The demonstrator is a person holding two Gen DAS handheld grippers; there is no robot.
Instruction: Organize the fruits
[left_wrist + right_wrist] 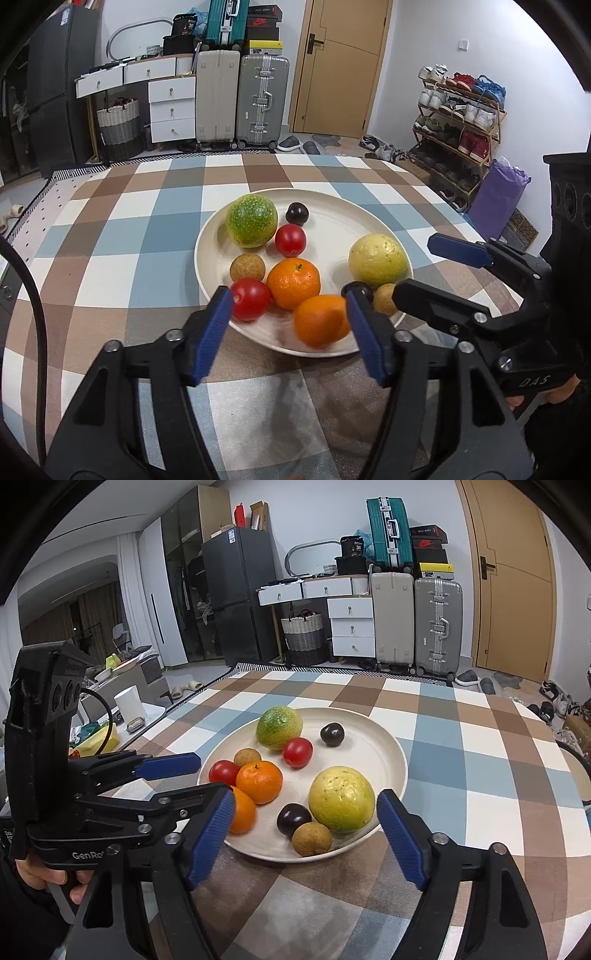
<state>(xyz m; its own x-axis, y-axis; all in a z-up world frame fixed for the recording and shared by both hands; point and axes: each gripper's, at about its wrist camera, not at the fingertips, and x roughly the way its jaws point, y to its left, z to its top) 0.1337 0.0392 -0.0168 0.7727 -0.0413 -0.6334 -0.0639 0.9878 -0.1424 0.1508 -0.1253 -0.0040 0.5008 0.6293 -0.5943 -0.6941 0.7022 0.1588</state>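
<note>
Nine fruits lie inside a round cream plate [391, 753] on the checked counter [480, 775]: a speckled green fruit [252, 220], a yellow guava-like fruit [341, 799], two orange mandarins [293, 283], two red tomatoes [290, 240], two dark plums [297, 213] and two brown longans [247, 267]. Both the left gripper [290, 332] and the right gripper [306, 825] hover at the plate's near rim, fingers spread and empty. With every fruit gathered on the plate, the scene fits either sorting about to start or a finished gathering.
</note>
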